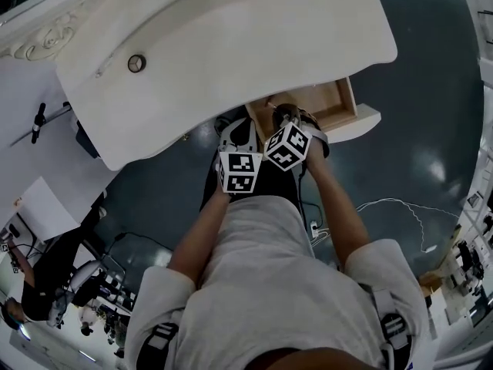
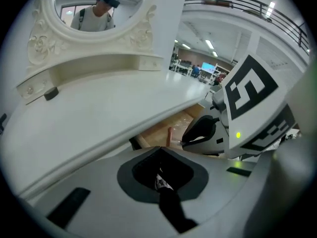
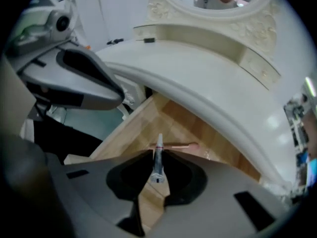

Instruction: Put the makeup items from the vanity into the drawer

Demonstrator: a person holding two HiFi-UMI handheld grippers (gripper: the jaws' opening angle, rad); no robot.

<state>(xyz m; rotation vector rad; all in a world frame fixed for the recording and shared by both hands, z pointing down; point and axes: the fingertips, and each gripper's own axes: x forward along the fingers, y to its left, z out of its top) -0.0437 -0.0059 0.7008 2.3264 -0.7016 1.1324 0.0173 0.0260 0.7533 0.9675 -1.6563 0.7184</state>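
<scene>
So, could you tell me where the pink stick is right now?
In the right gripper view, the pink stick lies inside the open drawer, just beyond the tube held in the right gripper.

White cable [image 1: 385, 200] on dark teal floor [image 1: 416, 91] (white sheet [image 1: 45, 206] far left)

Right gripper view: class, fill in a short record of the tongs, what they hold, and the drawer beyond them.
right tongs: shut on a thin grey tube
tube: stands out from the tongs, pointed tip toward the drawer
drawer: open, bare wood inside
in drawer: one pink stick, lying flat
vanity top: white, overhangs the drawer
</scene>
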